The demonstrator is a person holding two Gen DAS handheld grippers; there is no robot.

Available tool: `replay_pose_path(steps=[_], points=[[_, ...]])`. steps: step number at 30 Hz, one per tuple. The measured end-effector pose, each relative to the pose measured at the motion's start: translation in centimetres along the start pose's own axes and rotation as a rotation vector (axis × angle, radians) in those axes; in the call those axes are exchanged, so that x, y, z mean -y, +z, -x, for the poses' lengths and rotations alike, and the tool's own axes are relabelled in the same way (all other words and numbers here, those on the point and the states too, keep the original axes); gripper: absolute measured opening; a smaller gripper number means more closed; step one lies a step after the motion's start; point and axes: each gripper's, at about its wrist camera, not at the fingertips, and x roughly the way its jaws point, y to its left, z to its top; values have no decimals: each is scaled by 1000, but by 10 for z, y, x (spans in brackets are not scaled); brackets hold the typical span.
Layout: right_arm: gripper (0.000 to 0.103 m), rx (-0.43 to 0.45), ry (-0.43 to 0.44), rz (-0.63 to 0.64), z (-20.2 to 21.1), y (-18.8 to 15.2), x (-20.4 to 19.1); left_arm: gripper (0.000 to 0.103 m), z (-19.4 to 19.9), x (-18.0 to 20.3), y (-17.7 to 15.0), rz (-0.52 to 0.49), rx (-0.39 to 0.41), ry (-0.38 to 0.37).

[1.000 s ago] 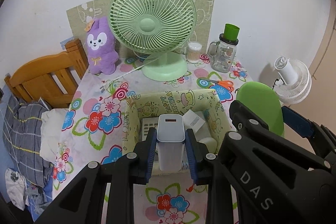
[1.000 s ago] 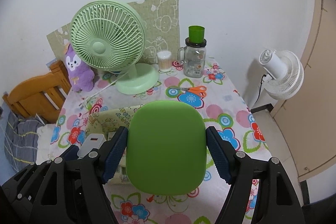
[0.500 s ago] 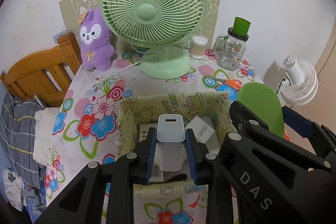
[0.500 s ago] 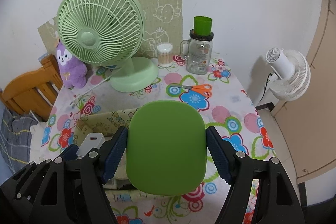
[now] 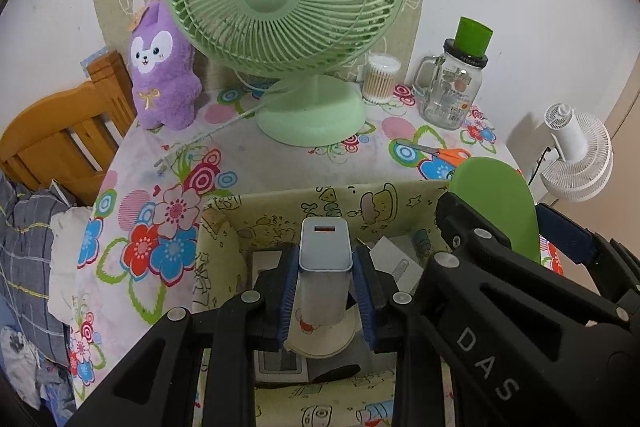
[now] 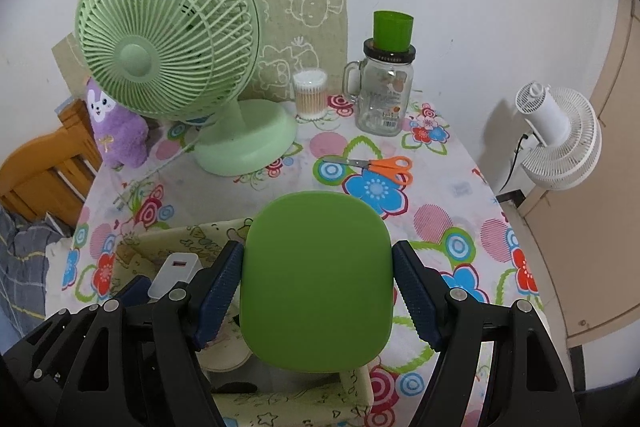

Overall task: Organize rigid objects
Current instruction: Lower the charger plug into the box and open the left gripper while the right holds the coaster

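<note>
Two fans [image 6: 168, 39] [image 6: 560, 143], one plush toy [image 5: 164, 67], one jar [image 6: 384, 95], one scissors [image 6: 376, 165].

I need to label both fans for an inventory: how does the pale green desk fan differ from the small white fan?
The pale green desk fan stands on the floral tablecloth on a round base; the small white fan sits off the table, by the wall. The green one looks larger here, though it is nearer. The green one faces the cameras; the white one shows its motor housing. Both have round slatted grilles.
</note>
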Motion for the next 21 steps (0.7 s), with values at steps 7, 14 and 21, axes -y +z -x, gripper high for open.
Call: replay_pose_path(steps=[7, 14, 21], points=[[77, -5, -3, 2, -8, -1, 0, 32, -5, -1, 1, -10, 0, 11], [77, -19, 59, 51, -3, -2, -13, 69, 2, -12, -2, -3, -23, 25], [77, -65, 139, 138, -2, -9, -31, 79, 9, -21, -10, -59, -47, 51]])
